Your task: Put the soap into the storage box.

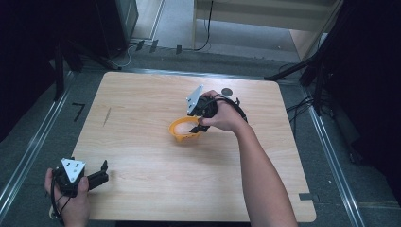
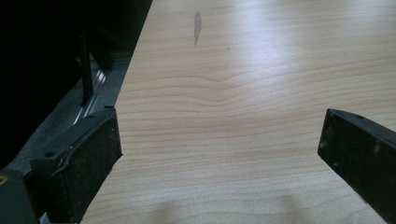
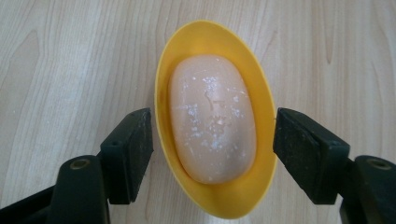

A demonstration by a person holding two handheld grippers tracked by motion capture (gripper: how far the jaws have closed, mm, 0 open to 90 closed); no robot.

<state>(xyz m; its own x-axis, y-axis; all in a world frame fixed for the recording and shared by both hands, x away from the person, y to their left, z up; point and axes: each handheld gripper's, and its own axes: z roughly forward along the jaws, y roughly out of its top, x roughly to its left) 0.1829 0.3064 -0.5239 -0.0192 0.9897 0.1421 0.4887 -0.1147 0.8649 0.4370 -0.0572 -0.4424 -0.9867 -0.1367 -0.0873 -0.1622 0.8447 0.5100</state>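
While I keep the left tool point(image 2: 219, 154) idle and wide open over the near left corner of the tabletop point(image 1: 142, 156), my right tool point(image 3: 212, 140) brackets the yellow dish point(image 3: 261, 107) at mid-table, with the peach soap bar point(image 3: 212, 119) lying inside. Its 2 jaws sit at the dish's sides, seemingly touching or just short, with nothing clamped yet. I judge this the grasping step; next I need an even squeeze so the dish doesn't tip.
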